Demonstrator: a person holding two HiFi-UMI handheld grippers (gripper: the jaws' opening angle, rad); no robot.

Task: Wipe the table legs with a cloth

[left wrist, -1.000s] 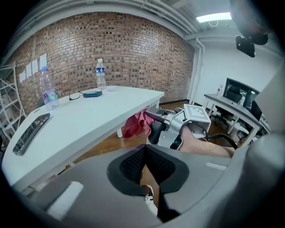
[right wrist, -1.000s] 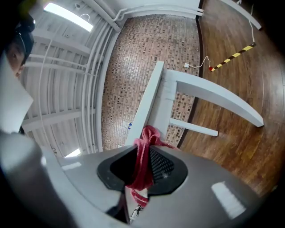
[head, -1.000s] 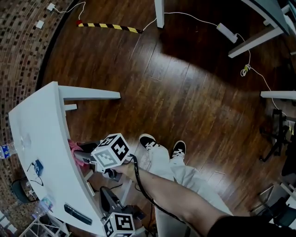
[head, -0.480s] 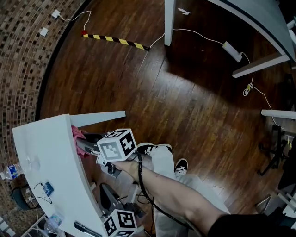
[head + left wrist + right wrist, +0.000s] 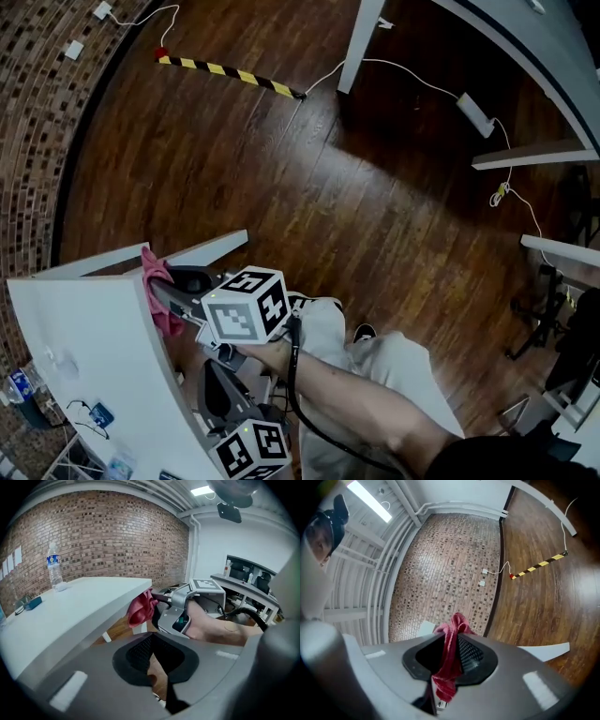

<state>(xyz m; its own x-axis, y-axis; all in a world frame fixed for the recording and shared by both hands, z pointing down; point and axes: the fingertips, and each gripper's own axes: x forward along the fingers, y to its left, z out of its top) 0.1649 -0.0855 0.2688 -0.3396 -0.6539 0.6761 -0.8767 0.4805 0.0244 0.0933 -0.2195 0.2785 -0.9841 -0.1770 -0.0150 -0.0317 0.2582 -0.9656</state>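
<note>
grips a crumpled pink-red fabric cloth tight between the fingers of the right gripper, folds bunched past the fingertips and hanging behind them. sets that cloth against the corner edge of the white flat-topped table, just ahead of the fingertips and beside the top of a slanting white table leg. holds the left gripper with fingers drawn narrow, nothing between them, pointed at the right gripper.

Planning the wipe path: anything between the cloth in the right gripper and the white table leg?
Nothing visible does. The right gripper has its jaws shut on the pink cloth, which sits at the edge of the table, right beside the white leg. The left gripper hangs lower, off that path.
</note>
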